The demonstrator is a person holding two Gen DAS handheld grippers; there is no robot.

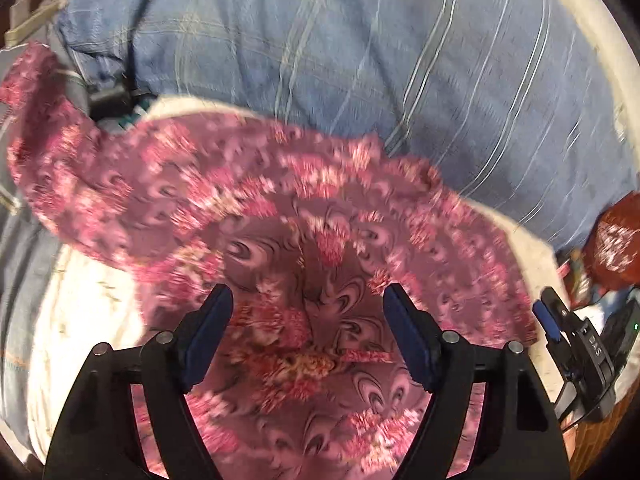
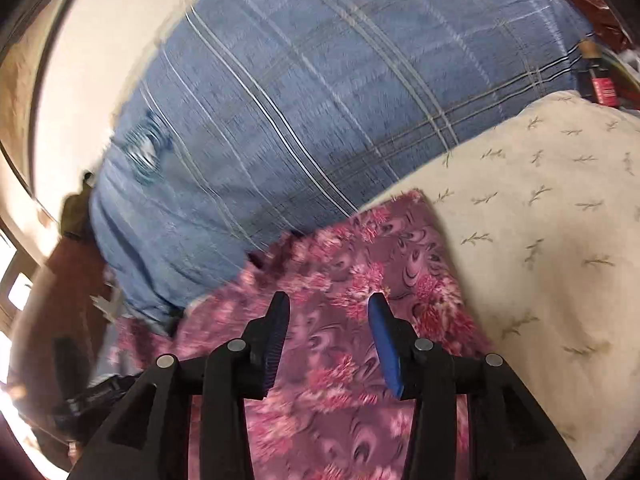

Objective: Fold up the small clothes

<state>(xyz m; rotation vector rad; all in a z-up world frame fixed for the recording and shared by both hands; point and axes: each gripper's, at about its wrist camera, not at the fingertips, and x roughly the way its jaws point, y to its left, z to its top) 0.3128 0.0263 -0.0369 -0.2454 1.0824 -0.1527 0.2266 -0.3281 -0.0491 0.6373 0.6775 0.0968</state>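
Left gripper (image 1: 308, 312): jaws spread wide, nothing pinched; it hangs over the cloth, pads clear of the fabric.
Cloth (image 1: 256, 208): pink floral garment, rumpled and blurred, spread on the cream sheet near its front edge; one end trails off toward the sheet's left side.
Sheet (image 2: 540, 220): cream with small sprig print; bare to the right of the cloth.
Pillow (image 1: 360, 60): blue with pale stripes, along the sheet's far edge, behind the cloth.
Right gripper (image 2: 329, 308): jaws parted, nothing between the pads; it hangs above the cloth's right part, whose far corner lies flat by the pillow.
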